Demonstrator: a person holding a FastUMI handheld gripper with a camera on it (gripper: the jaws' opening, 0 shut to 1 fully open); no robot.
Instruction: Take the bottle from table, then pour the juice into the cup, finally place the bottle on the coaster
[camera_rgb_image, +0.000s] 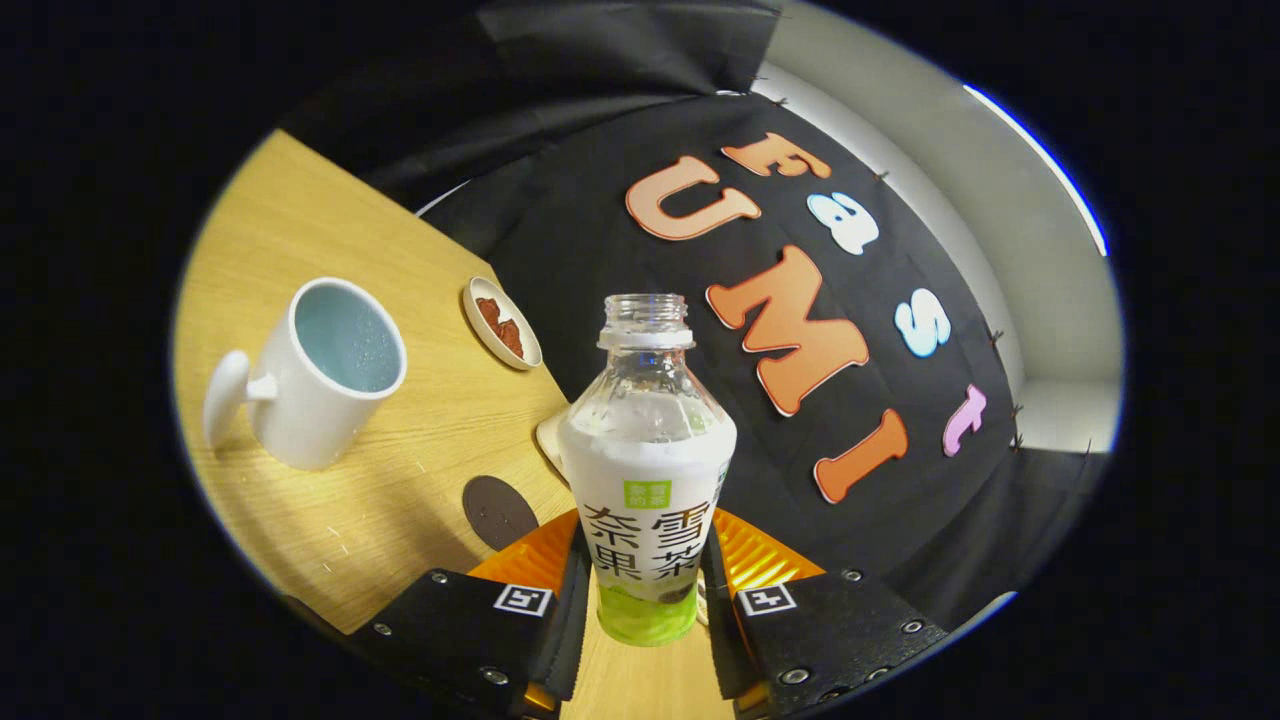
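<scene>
Bottle (647, 470), clear plastic w/ white label, uncapped, clamped between my gripper (647, 590) fingers, long axis along them; white ceramic cup (318, 370) off to left, tilt req'd that way.

I am seeing the bottle (647, 470) covering part of a pale flat thing (549, 441) on the table (420, 440); possibly a coaster, though too little is showing. The gripper (645, 590) fingers are covering the bottle's lower sides where they are pressing it. The small dish (502, 323) is holding reddish bits too small to identify.
</scene>
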